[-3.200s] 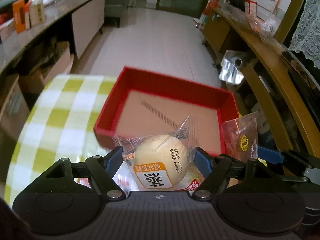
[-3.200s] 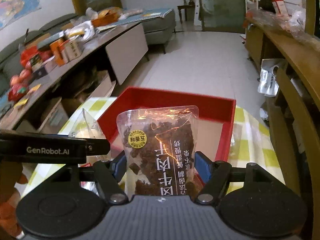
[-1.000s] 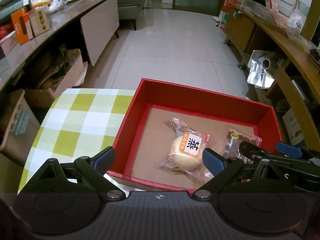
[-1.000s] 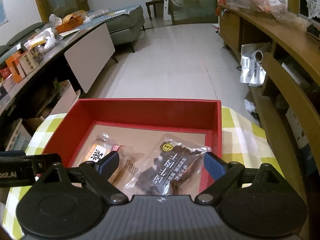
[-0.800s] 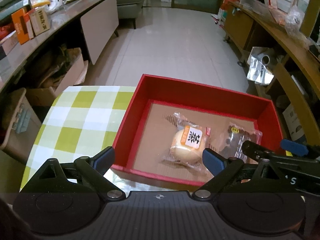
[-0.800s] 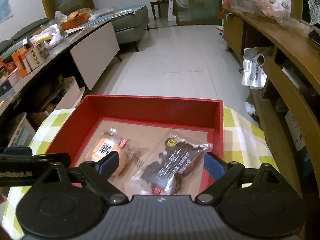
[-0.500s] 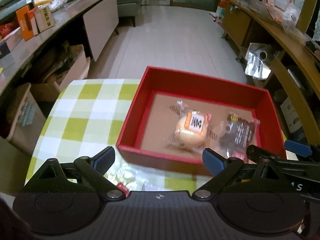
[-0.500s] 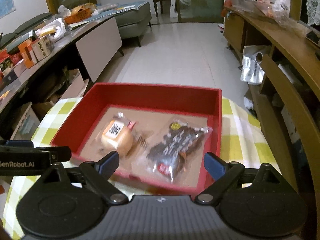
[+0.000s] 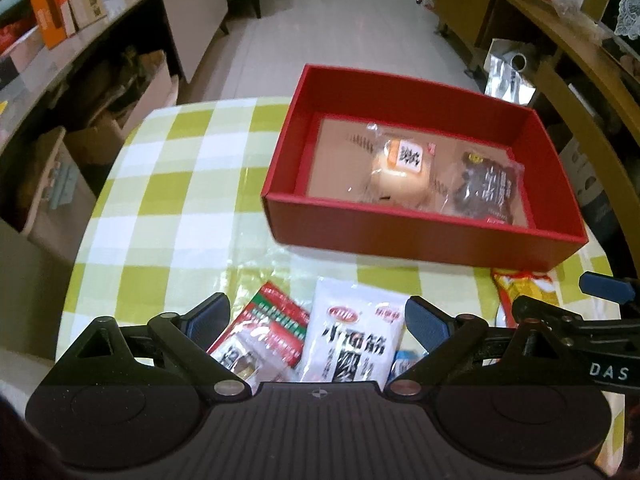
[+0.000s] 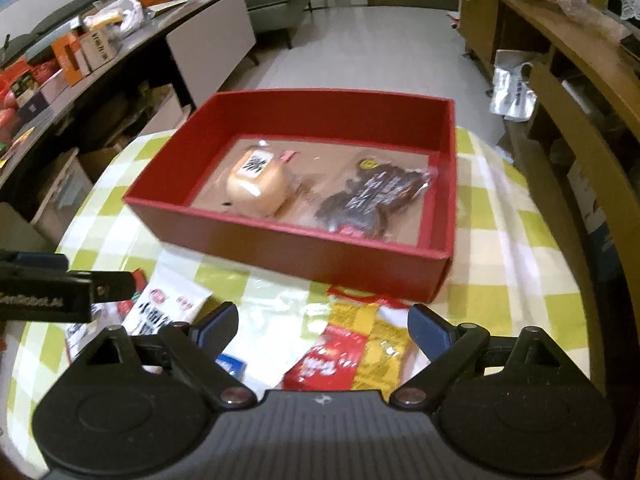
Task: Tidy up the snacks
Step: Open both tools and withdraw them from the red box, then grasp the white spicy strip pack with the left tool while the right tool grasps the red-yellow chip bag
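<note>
A red box [image 9: 424,236] [image 10: 280,248] on the green-checked table holds a wrapped bun [image 9: 400,164] [image 10: 260,184] and a dark jerky packet [image 9: 486,190] [image 10: 372,200]. My left gripper [image 9: 318,320] is open above a white snack packet [image 9: 352,340] and a red-green packet [image 9: 264,336], short of the box. My right gripper [image 10: 322,326] is open above a red-yellow snack packet [image 10: 352,352]. The white packet also shows in the right wrist view [image 10: 164,308]. The right gripper appears at the right of the left wrist view [image 9: 600,304].
A small blue packet [image 10: 230,364] lies by the right gripper's left finger. The table edge curves round on the left and right. A long cluttered counter [image 10: 80,52] stands at left, wooden shelves [image 10: 580,80] at right, tiled floor beyond.
Both grippers let go of the bun and jerky packet into the box, opened, and drew back toward me. Loose packets in front of the box have come into view.
</note>
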The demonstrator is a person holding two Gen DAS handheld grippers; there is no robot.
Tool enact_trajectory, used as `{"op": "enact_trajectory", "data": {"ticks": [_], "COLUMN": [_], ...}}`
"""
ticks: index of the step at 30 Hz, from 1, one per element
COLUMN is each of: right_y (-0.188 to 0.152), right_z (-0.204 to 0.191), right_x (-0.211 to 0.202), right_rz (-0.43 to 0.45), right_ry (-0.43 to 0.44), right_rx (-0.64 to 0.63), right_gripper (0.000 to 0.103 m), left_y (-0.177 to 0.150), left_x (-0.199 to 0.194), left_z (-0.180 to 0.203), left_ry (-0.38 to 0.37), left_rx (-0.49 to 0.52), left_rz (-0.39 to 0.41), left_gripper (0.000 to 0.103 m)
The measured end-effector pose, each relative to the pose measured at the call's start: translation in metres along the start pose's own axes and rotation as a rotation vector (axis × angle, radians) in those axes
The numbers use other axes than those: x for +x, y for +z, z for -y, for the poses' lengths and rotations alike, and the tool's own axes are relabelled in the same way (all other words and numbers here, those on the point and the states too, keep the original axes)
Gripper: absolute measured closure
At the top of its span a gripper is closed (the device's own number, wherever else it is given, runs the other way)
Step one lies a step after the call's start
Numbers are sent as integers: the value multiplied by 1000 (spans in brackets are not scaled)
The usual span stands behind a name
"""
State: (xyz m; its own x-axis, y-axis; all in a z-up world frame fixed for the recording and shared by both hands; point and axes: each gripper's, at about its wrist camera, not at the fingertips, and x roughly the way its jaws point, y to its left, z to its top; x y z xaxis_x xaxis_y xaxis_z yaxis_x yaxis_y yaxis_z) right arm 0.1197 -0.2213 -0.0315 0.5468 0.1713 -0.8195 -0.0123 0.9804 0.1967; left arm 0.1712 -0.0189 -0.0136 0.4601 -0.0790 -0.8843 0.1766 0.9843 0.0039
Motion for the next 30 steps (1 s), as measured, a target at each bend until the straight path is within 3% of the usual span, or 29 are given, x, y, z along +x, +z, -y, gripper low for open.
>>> {"op": "enact_trajectory", "data": {"ticks": [9,14,24,30], "right_y": [-5,-5,-3,-2], "right_z": [-12,0,36,47], "right_x": [7,7,9,20], "right_rz": [-33,-41,-66,-99], "right_ry": [-1,-25,-61,-36], "right_rx": [-39,-12,60,119], "right_gripper": [4,4,4,4], "left_y": [-8,-8,-8,-11], "left_x": [7,12,36,54], "left_z": [-16,-6,27,37], "left_ry": [2,-48,-36,-21], "left_rx": [-16,-3,69,90], "left_rz": [-43,-66,-108,-155], "left_gripper": [6,6,6,6]}}
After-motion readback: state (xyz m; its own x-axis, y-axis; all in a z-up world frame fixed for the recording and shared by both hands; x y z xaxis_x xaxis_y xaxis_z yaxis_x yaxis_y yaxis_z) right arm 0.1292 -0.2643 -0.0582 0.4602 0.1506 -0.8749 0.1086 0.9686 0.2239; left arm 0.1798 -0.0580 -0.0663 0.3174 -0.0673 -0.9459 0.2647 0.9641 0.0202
